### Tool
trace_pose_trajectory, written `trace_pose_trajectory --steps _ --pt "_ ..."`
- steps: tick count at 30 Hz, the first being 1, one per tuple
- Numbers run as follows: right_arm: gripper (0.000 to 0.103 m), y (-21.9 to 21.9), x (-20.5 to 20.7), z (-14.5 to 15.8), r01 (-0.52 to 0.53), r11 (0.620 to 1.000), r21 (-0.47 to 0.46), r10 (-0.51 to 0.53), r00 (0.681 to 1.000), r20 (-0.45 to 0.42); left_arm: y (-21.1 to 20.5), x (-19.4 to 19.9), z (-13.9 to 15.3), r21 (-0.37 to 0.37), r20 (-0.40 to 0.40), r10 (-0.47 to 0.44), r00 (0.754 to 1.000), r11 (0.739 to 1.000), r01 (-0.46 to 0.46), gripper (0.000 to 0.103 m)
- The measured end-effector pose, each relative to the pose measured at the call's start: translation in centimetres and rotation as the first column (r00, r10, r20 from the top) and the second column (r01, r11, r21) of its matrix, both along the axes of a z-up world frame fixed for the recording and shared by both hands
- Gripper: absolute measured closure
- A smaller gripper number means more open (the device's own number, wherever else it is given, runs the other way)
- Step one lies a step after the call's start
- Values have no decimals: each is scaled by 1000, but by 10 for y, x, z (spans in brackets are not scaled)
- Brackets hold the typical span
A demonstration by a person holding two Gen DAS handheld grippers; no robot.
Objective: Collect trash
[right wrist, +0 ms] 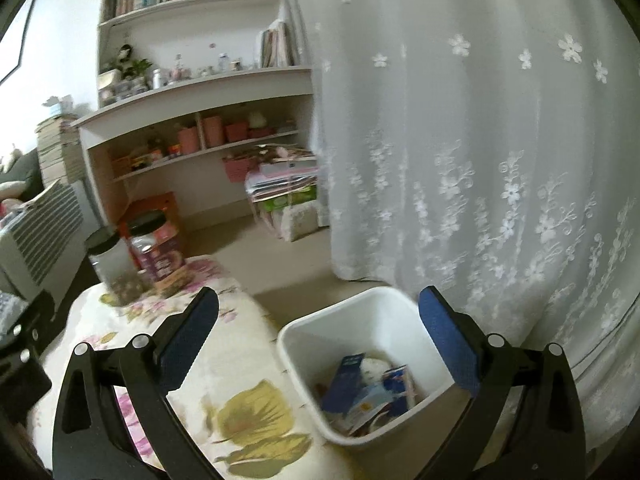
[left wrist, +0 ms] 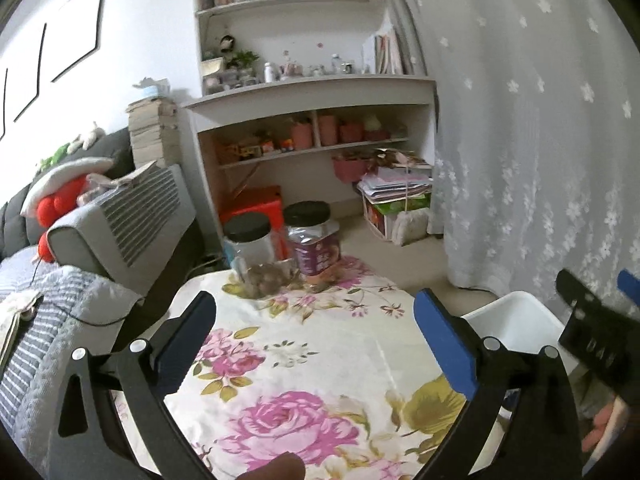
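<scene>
My left gripper [left wrist: 316,336] stands open over the floral tablecloth [left wrist: 304,360], with nothing between its blue pads. My right gripper [right wrist: 318,332] is open too, held above the table's right edge and the white bin [right wrist: 384,312] on the floor beside it. Blue wrappers [right wrist: 348,376] and crumpled white paper [right wrist: 374,368] lie in the bin. In the left wrist view the bin [left wrist: 516,320] shows at the right, with the right gripper [left wrist: 596,280] over it. A clear bag of brown bits [left wrist: 266,278] lies at the table's far edge.
Two black-lidded jars, one clear [left wrist: 248,240] and one purple-labelled [left wrist: 314,240], stand at the table's far edge. A sofa with a grey striped cushion [left wrist: 120,220] lies left. White shelves [left wrist: 304,96] and a red stool [left wrist: 256,202] are behind, a lace curtain [right wrist: 480,160] at the right.
</scene>
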State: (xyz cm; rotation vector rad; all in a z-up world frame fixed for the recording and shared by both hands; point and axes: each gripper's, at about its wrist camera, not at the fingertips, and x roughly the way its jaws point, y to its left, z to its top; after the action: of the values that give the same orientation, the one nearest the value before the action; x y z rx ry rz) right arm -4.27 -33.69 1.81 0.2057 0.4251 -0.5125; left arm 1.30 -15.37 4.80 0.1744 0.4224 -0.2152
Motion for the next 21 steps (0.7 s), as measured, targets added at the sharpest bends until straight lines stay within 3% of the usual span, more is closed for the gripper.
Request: trace_pose_trajectory --steps 10,15,21 --pt "7 62 9 -9 -70 995 -67 71 997 18 64 10 -23 -80 -110 85 990 992 -94 7" --pt "7 83 17 -13 -102 985 -142 105 994 14 82 13 -25 -89 -116 111 987 989 -122 7" --pt "7 96 20 -12 -128 978 -162 133 991 18 94 15 -24 -102 -120 135 984 984 -147 7"
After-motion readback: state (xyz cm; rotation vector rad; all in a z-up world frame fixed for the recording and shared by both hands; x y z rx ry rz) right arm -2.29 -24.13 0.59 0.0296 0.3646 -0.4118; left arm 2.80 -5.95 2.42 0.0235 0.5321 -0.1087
